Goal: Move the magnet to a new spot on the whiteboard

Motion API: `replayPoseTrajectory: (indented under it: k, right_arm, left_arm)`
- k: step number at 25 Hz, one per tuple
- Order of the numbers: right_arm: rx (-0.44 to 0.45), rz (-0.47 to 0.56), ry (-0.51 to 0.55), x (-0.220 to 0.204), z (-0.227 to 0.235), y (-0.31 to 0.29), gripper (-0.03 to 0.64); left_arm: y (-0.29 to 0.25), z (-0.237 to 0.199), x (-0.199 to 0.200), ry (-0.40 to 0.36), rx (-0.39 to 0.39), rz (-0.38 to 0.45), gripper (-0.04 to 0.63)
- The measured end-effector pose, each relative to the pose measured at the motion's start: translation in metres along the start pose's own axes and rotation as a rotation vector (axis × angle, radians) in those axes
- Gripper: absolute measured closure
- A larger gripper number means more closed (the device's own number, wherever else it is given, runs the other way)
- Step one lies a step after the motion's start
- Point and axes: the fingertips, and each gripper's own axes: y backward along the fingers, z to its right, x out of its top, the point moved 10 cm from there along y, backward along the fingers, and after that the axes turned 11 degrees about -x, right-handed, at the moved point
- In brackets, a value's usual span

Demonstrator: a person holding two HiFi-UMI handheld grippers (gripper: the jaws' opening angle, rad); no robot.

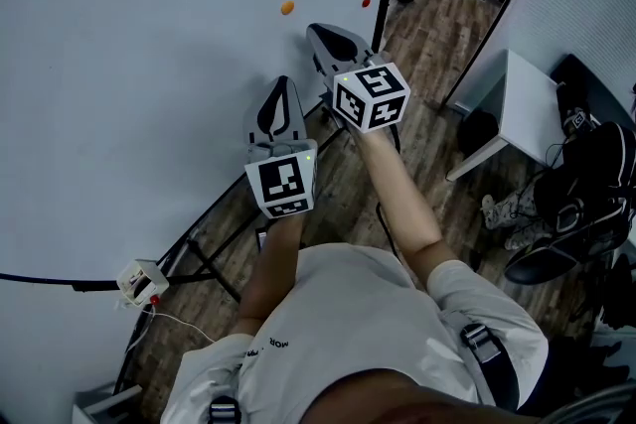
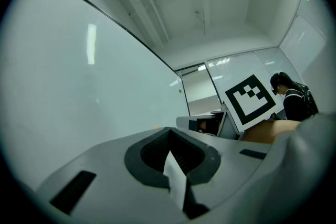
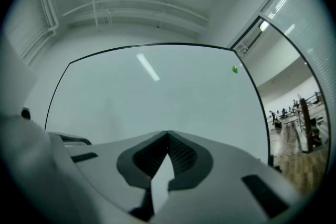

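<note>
The whiteboard (image 1: 149,94) fills the left of the head view. An orange magnet (image 1: 287,7) and a red magnet (image 1: 366,3) stick to it near its right edge. My right gripper (image 1: 316,31) points at the board just below and right of the orange magnet, apart from it. Its jaws are shut with nothing between them (image 3: 168,135). A green magnet (image 3: 234,68) shows high on the board in the right gripper view. My left gripper (image 1: 281,82) is lower, beside the right one, also shut and empty (image 2: 169,129).
The board's black stand legs (image 1: 204,258) reach over the wooden floor below me. A small white box with a red button (image 1: 141,281) hangs at the board's lower edge. A white table (image 1: 522,104) and dark bags (image 1: 586,204) stand to the right.
</note>
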Motion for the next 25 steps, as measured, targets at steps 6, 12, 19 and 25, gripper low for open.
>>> replayPoseTrajectory:
  k: [6, 12, 19, 25]
  right_arm:
    - [-0.012, 0.013, 0.003, 0.002, -0.005, 0.006, 0.603]
    - [-0.016, 0.009, 0.005, -0.001, -0.008, 0.016, 0.603]
    - [-0.022, 0.008, 0.015, -0.004, -0.013, 0.027, 0.603]
    - [-0.032, 0.011, 0.011, -0.005, -0.017, 0.036, 0.603]
  left_arm:
    - [0.0, -0.002, 0.002, -0.003, 0.001, 0.005, 0.592]
    - [0.001, -0.002, 0.0, 0.005, -0.001, 0.002, 0.592]
    - [0.001, 0.0, 0.001, 0.005, -0.009, 0.004, 0.592]
    - [0.002, 0.0, 0.002, 0.01, -0.012, 0.005, 0.592]
